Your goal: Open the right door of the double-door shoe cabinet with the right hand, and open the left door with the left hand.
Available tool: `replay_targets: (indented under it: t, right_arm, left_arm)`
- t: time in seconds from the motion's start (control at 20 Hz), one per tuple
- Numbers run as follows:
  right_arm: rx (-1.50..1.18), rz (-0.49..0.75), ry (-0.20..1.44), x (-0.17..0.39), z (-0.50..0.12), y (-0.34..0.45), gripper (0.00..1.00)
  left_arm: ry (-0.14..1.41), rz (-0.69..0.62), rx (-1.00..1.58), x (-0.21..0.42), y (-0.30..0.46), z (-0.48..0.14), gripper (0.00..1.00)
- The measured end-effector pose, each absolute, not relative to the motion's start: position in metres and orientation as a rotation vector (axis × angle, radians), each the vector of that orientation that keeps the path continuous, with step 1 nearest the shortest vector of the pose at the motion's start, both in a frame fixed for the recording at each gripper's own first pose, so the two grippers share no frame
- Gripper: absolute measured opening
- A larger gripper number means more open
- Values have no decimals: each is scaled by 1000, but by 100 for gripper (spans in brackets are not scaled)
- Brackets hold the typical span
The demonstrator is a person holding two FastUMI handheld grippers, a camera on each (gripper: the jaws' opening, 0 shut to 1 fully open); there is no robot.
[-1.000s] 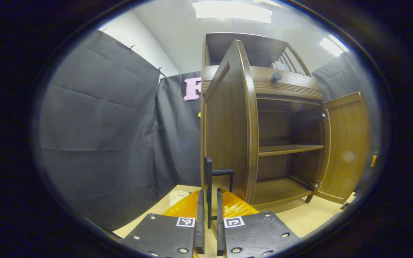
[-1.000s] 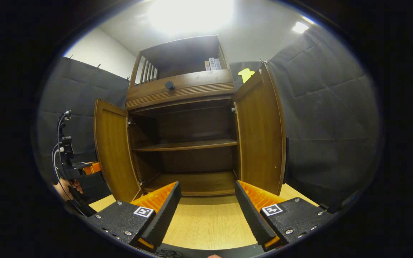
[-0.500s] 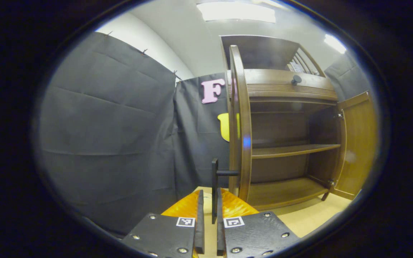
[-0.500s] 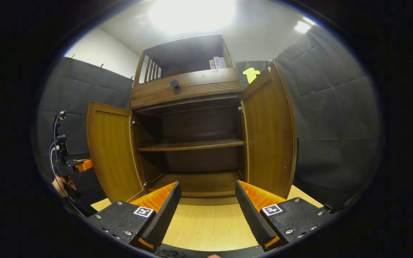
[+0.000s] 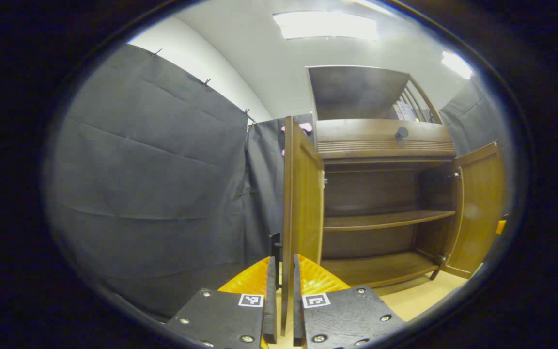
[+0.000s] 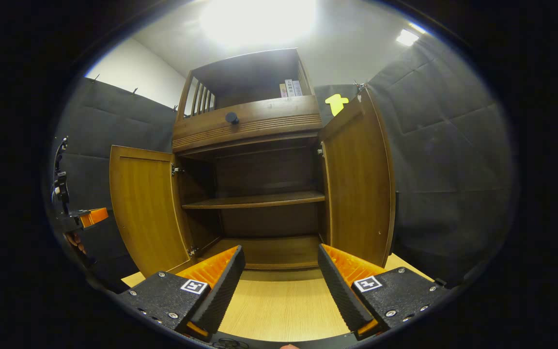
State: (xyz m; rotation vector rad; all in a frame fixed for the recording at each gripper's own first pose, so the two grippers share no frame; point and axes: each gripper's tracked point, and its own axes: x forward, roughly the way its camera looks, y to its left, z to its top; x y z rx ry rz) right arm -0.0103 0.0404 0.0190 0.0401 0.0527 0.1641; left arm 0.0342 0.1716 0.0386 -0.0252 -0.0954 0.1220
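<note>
From the right gripper view I see my right hand-held gripper with jaws wide apart over the pale wood surface, facing the shoe cabinet. Its left door and right door both stand open, and the left hand-held gripper sits far left.

The left gripper view sits low and close at the free edge of the left door, looking along it into the shoe cabinet from its left. The right gripper view faces the cabinet's open front squarely from low and farther back. Both share the cabinet's shelves and both doors.
</note>
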Motion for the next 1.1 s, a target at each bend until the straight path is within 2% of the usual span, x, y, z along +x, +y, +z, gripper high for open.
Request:
replay_targets:
  t: [0.1, 0.2, 0.25, 0.4, 0.7, 0.8, 0.95, 1.1]
  right_arm:
    - [41, 145, 49, -12, 21, 33, 93]
    - [42, 123, 49, -15, 18, 23, 94]
    - [45, 115, 50, -17, 19, 20, 94]
    - [49, 89, 47, -23, 18, 8, 94]
    - [49, 38, 40, -41, 13, -13, 94]
    - [56, 32, 46, -46, 9, -16, 94]
    - [55, 29, 53, -50, 5, -17, 91]
    - [53, 38, 46, -52, 7, -15, 94]
  left_arm:
    - [-95, 76, -42, 22, 139, 42, 8]
    - [-87, 20, -57, 11, 109, 41, 7]
    - [-87, -3, -57, 5, 95, 40, 20]
    - [-76, -50, -36, -7, 65, 37, 8]
    - [-78, -65, -13, -41, 42, 34, 8]
    - [-83, -77, 0, -49, 36, 34, 14]
    - [-71, -87, 9, -58, 30, 31, 43]
    - [-56, -78, 0, -63, 31, 25, 71]
